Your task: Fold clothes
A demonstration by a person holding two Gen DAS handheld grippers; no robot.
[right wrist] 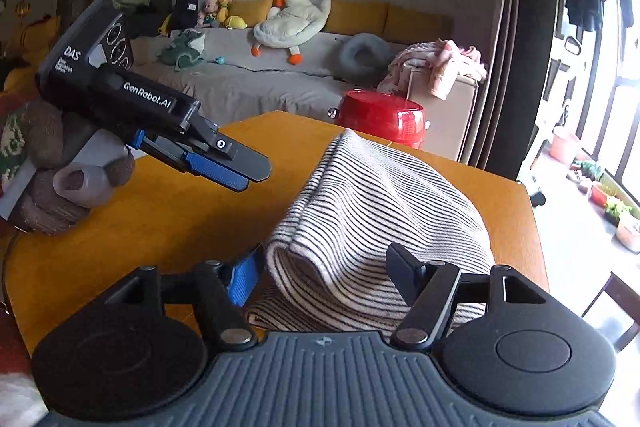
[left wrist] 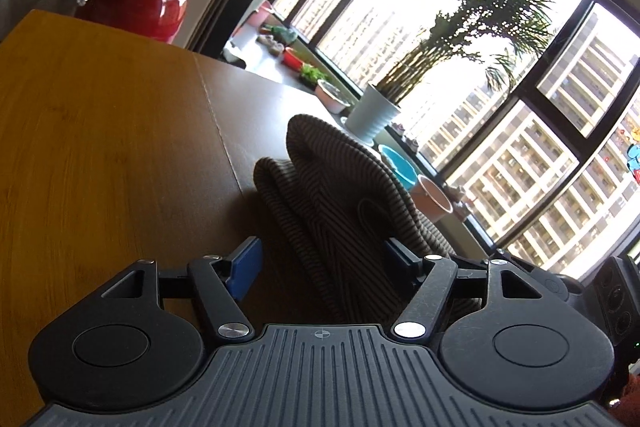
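Observation:
A striped white-and-black garment (right wrist: 372, 211) lies folded in a thick bundle on the wooden table (right wrist: 168, 203). It also shows backlit and dark in the left wrist view (left wrist: 332, 203). My right gripper (right wrist: 324, 275) is open, with its blue-padded fingers on either side of the near end of the bundle. My left gripper (left wrist: 324, 263) is open too, with the garment's fold between its spread fingers. In the right wrist view the left gripper (right wrist: 252, 175) hovers above the table left of the garment, seen from the side.
A red stool (right wrist: 384, 119) stands behind the table's far edge, with a sofa (right wrist: 256, 75) of plush toys beyond. A large window with potted plants (left wrist: 376, 111) and bowls on its sill lies past the table's side.

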